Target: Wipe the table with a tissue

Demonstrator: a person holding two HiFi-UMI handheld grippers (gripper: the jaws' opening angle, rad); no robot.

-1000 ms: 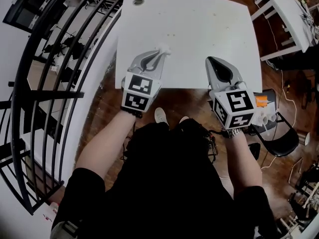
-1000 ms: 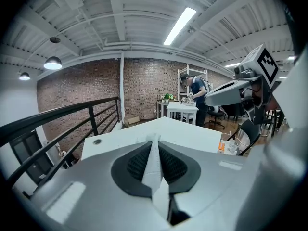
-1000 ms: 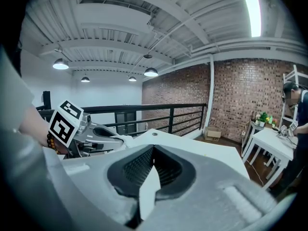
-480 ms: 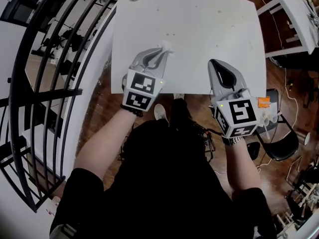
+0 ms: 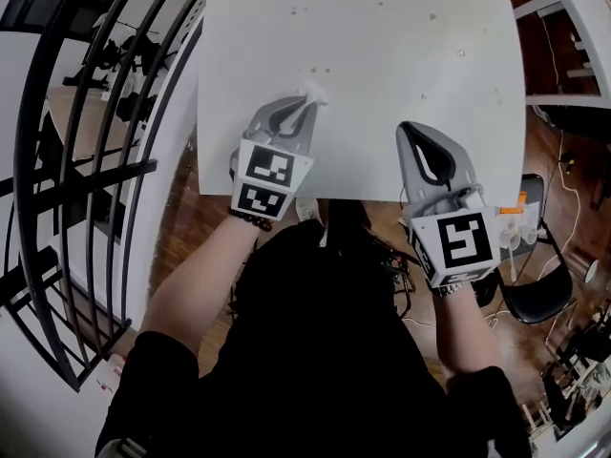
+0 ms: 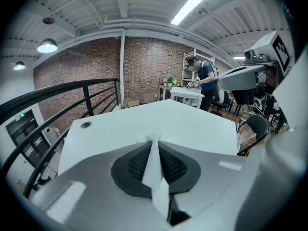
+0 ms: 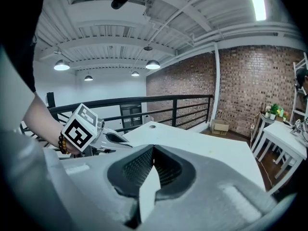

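left gripper [image 5: 304,106] fingers clenched on tissue [image 5: 313,92], 11 o'clock on tabletop [image 5: 382,46] | right gripper [image 5: 413,130] fingers closed, empty | tissue likely soft, light, tearable; best pinched at a bunched fold

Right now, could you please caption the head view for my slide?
Left gripper holds a tissue at the white table; right gripper shut, empty.

Grey left hand-held gripper [image 5: 305,101], right hand-held gripper [image 5: 412,130], black-and-white marker cubes [image 5: 270,181], black short-sleeved top [image 5: 325,351], beaded bracelet [image 5: 250,219]
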